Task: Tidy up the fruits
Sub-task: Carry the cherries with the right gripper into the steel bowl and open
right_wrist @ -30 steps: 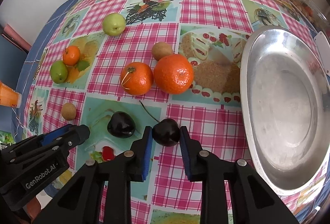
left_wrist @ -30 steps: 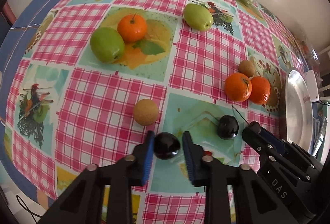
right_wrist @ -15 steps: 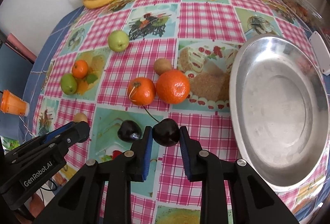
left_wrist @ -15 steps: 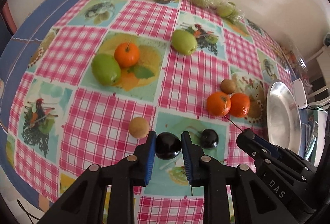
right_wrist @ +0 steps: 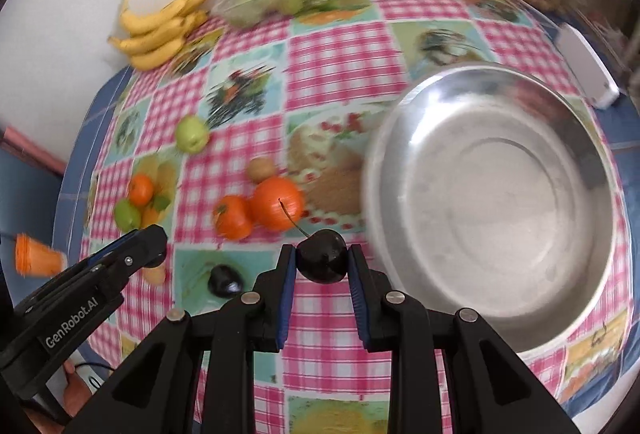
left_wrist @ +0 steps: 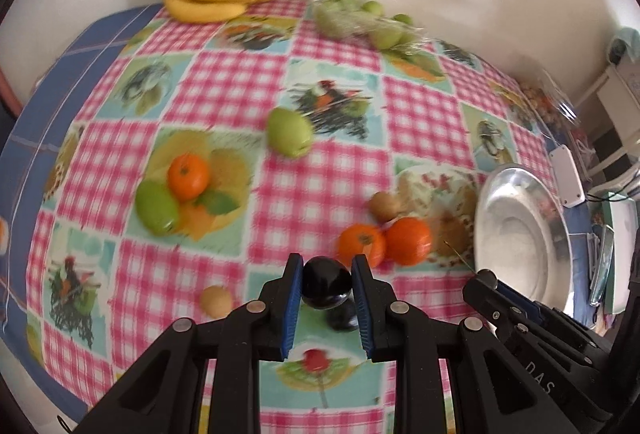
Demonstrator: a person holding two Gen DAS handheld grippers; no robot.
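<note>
While lifted, each hand-held gripper (left_wrist: 326, 288) pinches a cherry (left_wrist: 325, 284).

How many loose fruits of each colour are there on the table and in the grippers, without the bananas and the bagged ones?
Orange fruits: 3
Green fruits: 2
Brown fruits: 2
Dark cherries: 3
Total: 10

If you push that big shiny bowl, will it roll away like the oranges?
Probably not. The metal bowl sits flat on the checked tablecloth, so it would likely slide, not roll. It looks empty and thin-walled, so perhaps light. Its smooth rim may be slippery to grip.
</note>
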